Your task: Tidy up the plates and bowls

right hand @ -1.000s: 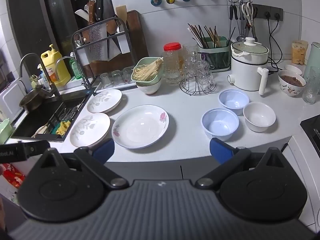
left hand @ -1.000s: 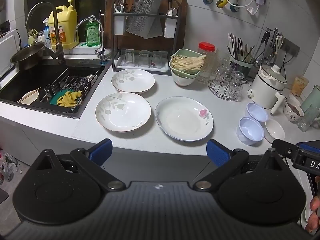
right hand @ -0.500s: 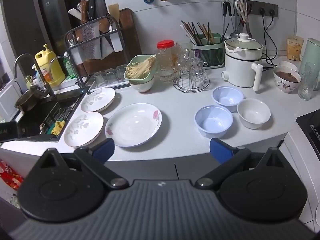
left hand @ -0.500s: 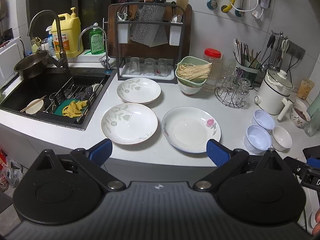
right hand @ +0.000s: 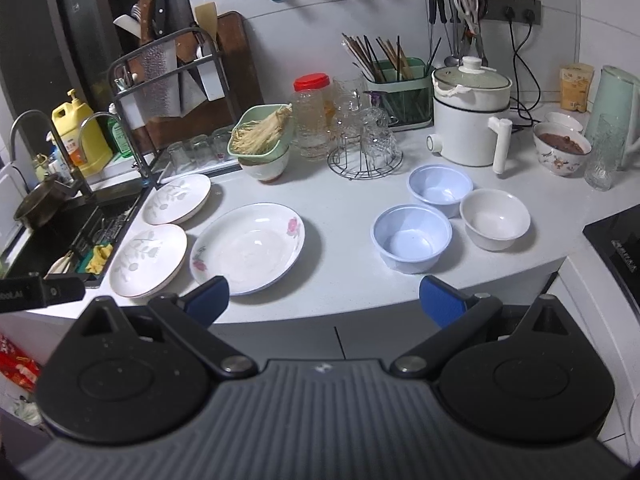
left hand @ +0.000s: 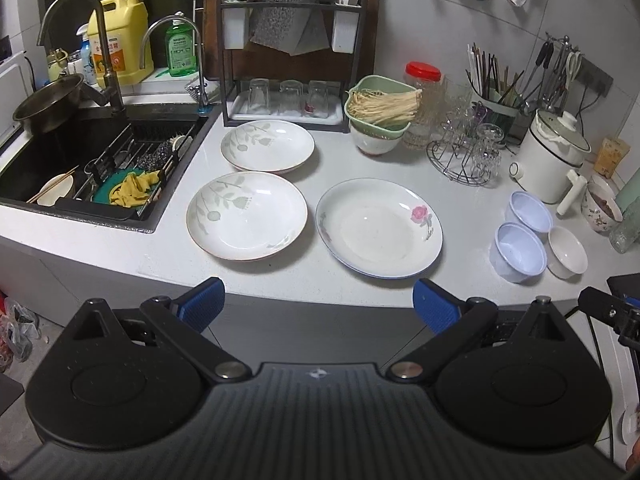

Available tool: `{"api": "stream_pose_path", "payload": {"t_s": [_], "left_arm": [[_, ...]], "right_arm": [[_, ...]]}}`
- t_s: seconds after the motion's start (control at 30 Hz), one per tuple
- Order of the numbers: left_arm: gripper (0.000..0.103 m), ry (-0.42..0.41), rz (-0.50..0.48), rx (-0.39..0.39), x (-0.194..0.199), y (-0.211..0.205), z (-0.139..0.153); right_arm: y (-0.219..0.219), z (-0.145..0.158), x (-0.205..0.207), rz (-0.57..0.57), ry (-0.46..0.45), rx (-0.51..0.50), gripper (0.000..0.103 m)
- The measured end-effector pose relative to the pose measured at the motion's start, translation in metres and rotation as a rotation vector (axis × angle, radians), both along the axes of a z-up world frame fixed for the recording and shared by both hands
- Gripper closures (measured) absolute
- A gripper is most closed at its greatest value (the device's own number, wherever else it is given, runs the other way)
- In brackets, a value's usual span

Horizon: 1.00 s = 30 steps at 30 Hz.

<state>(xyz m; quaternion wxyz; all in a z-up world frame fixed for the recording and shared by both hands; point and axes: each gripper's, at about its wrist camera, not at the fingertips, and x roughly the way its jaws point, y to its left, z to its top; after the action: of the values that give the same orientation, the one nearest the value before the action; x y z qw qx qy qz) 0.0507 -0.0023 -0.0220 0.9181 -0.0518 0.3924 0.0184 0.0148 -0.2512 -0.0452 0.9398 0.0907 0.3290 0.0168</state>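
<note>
Plates and bowls lie on the worktop [left hand: 472, 200] ahead of both claws; the left claw [left hand: 318, 306] hangs wide and empty off the front edge, its blue fingertips [left hand: 202, 306] just short of that edge; the right claw [right hand: 324, 300] is likewise spread wide with nothing between its fingers, held before the front edge; nearest the left claw sit the front leaf plate [left hand: 247, 216] and, just beside it, the rose plate [left hand: 379, 228], both close to the front edge; the rear leaf plate [left hand: 267, 145] lies behind the front one, near the dish rack [left hand: 290, 60] at the back edge; nearest the right claw is the front blue bowl [right hand: 412, 237], with the rear blue bowl [right hand: 439, 190] behind it and the white bowl [right hand: 495, 218] close beside both, towards the right end of the worktop; the sink [left hand: 80, 160] occupies the left end.
</note>
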Motion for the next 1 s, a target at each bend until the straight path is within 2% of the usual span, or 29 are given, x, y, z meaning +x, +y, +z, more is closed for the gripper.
{"api": "stream_pose_path", "payload": {"t_s": [0.13, 0.53, 1.0], "left_arm": [[0.001, -0.017, -0.006, 0.015, 0.002, 0.002, 0.003], [0.001, -0.022, 0.008, -0.009, 0.001, 0.016, 0.007], [0.001, -0.029, 0.006, -0.026, 0.002, 0.013, 0.012]], "right_arm": [[0.003, -0.003, 0.003, 0.001, 0.009, 0.012, 0.0], [0.014, 0.001, 0.008, 0.02, 0.001, -0.002, 0.0], [0.015, 0.003, 0.009, 0.029, -0.004, 0.003, 0.0]]}}
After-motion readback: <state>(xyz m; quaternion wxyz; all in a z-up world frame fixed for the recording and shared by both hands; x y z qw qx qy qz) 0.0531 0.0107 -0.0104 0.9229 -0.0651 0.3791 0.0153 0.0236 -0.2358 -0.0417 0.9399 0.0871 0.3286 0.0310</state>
